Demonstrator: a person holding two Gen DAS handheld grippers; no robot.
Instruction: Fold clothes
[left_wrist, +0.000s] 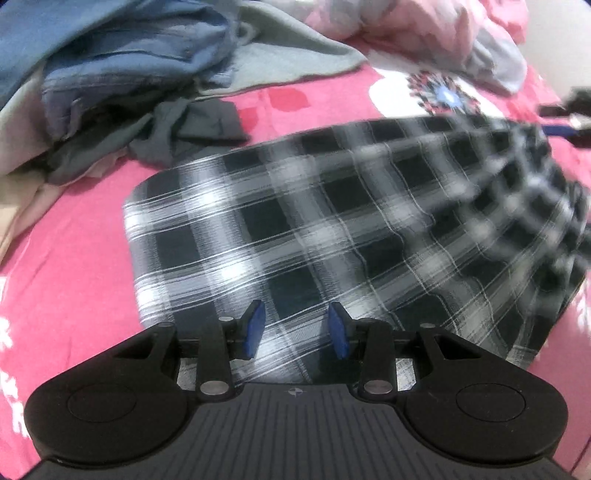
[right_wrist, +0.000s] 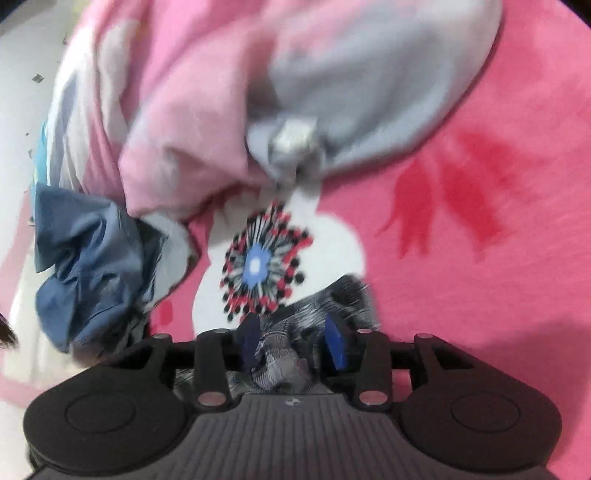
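Lying flat, plaid shirt (left_wrist: 332, 229) long axis left-right.

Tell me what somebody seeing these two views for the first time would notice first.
The black-and-white plaid garment spread flat across the pink floral bedspread, filling the middle of the left wrist view just ahead of the open left gripper. In the right wrist view, plaid cloth is bunched between the jaws of the right gripper. A heap of blue and grey clothes sits beyond, top left.
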